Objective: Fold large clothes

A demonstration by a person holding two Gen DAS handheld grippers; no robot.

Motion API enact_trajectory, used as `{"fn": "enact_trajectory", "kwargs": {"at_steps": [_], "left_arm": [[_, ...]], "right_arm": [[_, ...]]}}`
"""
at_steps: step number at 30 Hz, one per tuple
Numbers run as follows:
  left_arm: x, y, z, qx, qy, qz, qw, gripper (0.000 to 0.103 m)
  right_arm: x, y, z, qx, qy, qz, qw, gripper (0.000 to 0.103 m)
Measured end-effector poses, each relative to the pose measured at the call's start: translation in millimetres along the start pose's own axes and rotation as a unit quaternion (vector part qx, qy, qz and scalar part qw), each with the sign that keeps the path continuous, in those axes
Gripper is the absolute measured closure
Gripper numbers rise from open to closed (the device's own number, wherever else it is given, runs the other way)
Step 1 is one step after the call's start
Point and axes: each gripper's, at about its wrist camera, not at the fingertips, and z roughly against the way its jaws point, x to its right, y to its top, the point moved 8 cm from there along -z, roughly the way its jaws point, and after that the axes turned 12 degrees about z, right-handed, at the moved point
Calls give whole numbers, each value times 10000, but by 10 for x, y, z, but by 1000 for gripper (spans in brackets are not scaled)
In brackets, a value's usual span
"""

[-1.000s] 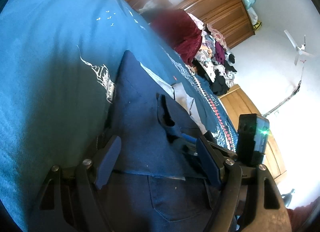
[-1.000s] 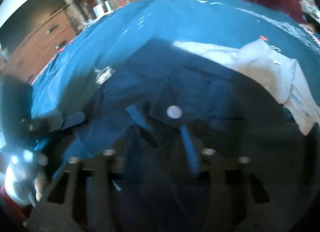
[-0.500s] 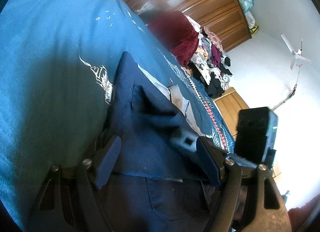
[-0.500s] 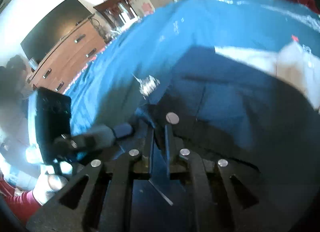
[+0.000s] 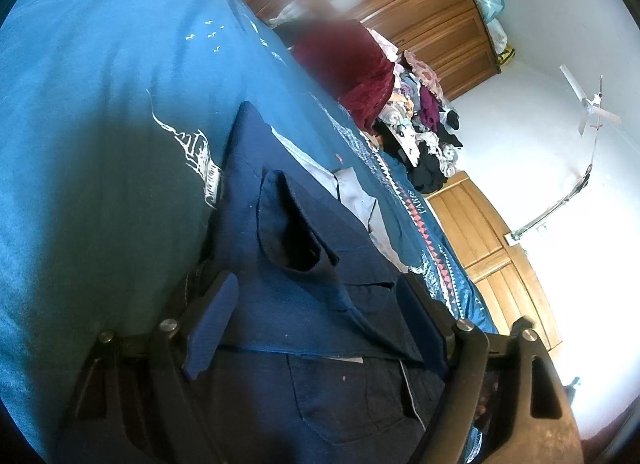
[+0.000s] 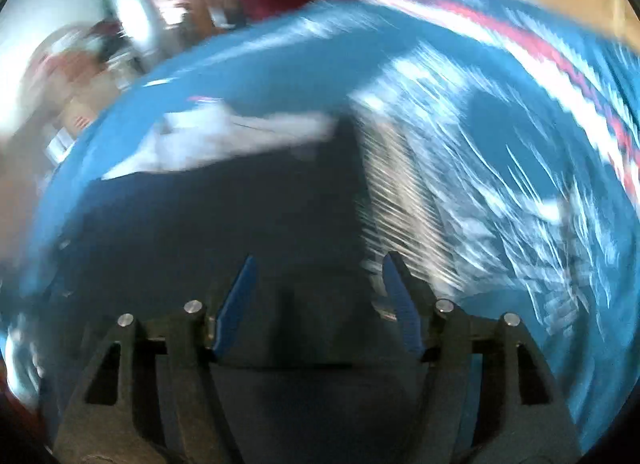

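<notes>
Dark navy trousers [image 5: 288, 264] lie folded on the blue bedspread [image 5: 100, 103], with a loose flap [image 5: 280, 223] standing up on top and a back pocket near the camera. My left gripper [image 5: 316, 292] hovers open just over the trousers, its blue pads either side of the fold. The right wrist view is heavily blurred: my right gripper [image 6: 320, 268] stands open above the dark trousers [image 6: 240, 215], nothing between its fingers. A pale grey garment [image 5: 352, 191] [image 6: 224, 139] lies beyond the trousers.
A maroon blanket [image 5: 352, 67] and a heap of mixed clothes [image 5: 424, 123] sit at the far end of the bed. Wooden wardrobes [image 5: 400, 3] line the wall behind. A wooden door [image 5: 496, 248] stands to the right, and a ceiling fan [image 5: 588, 103] hangs overhead.
My right gripper opened, let go of the trouser flap and swung away to the right, out of the left wrist view. The flap now rests on the trousers. My left gripper held still.
</notes>
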Motion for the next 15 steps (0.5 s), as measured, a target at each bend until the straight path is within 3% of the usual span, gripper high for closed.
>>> {"fn": "enact_trajectory", "kwargs": {"at_steps": [1, 3, 7, 11, 15], "left_arm": [[11, -4, -3, -5, 33, -14, 10000, 19], [29, -3, -12, -22, 99, -24, 9999, 19], [173, 5, 32, -3, 615, -166, 9980, 13], [584, -64, 243, 435, 1225, -1072, 9857, 4], [1047, -192, 1, 226, 1293, -1918, 9726, 4]], "right_arm": [[126, -108, -140, -197, 334, -318, 9987, 62], [268, -241, -281, -316, 815, -798, 9930, 85], [427, -296, -259, -131, 1128, -992, 9886, 87], [290, -160, -29, 11, 792, -423, 9960, 80], [185, 95, 211, 514, 770, -67, 9957, 79]]}}
